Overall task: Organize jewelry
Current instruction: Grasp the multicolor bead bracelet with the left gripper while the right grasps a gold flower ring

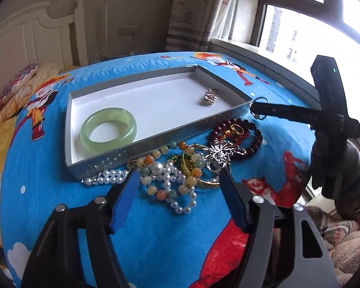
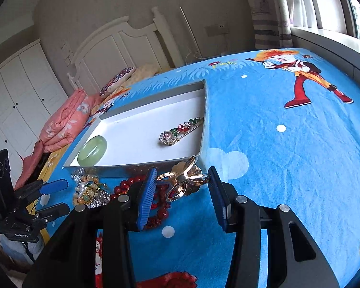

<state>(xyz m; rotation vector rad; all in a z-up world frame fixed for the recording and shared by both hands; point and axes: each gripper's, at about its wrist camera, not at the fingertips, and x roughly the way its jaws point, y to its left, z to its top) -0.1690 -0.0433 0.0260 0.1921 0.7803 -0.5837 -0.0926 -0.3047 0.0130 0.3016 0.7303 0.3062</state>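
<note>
Through my left wrist camera, my left gripper (image 1: 177,182) stood half open over the tangle, gripping nothing. Ahead lay one white pearl strand (image 1: 172,180), one amber-and-green bead necklace (image 1: 156,158), one dark red bead bracelet (image 1: 237,134) and one silver brooch (image 1: 220,154). Beyond them, one shallow box (image 1: 132,148) held one jade bangle (image 1: 108,129) and one blurred hairpin (image 1: 210,97).

Through my right wrist camera, my right gripper (image 2: 180,182) pinched one gold hair clip (image 2: 182,180) just before the box's near wall. The left gripper's label was too small to read.
</note>
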